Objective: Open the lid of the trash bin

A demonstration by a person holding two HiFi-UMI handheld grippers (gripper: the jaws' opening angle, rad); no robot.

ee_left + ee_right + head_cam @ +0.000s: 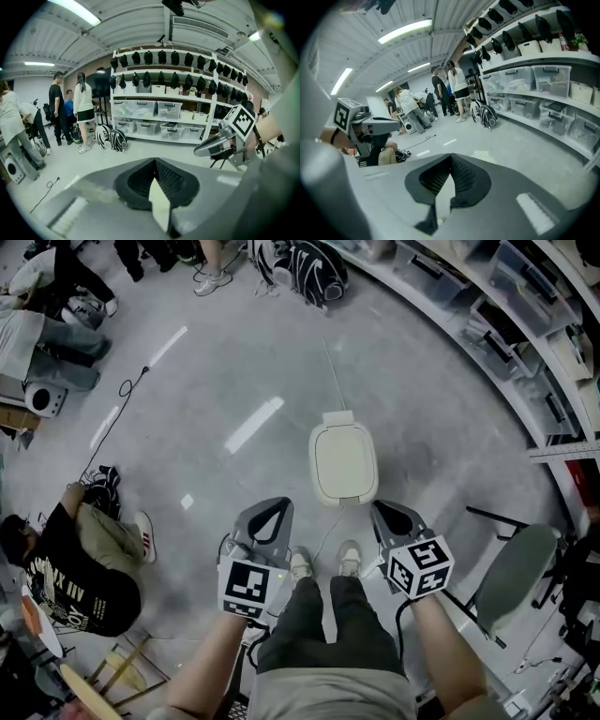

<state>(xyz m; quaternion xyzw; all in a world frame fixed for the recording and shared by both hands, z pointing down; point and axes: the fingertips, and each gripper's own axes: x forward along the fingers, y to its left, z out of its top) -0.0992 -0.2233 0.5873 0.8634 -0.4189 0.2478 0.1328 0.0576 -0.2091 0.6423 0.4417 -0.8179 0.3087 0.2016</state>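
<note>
The trash bin (343,463) stands on the grey floor straight ahead of the person's shoes, its cream lid down flat. My left gripper (278,507) hovers near the bin's lower left, a short way off it, jaws together and holding nothing. My right gripper (383,510) hangs by the bin's lower right corner, also shut and empty. In the left gripper view the jaws (154,161) meet at the tip and the right gripper (220,143) shows at the right. Across the right gripper view the left gripper (370,124) shows, and a pale edge of the bin (483,155) peeks over the jaws.
A person in black (70,573) sits on the floor at the left. A grey chair (516,577) stands close at the right. Curved shelves with plastic boxes (525,315) run along the right. A backpack (314,268) and standing people are at the far side; a cable (117,413) trails left.
</note>
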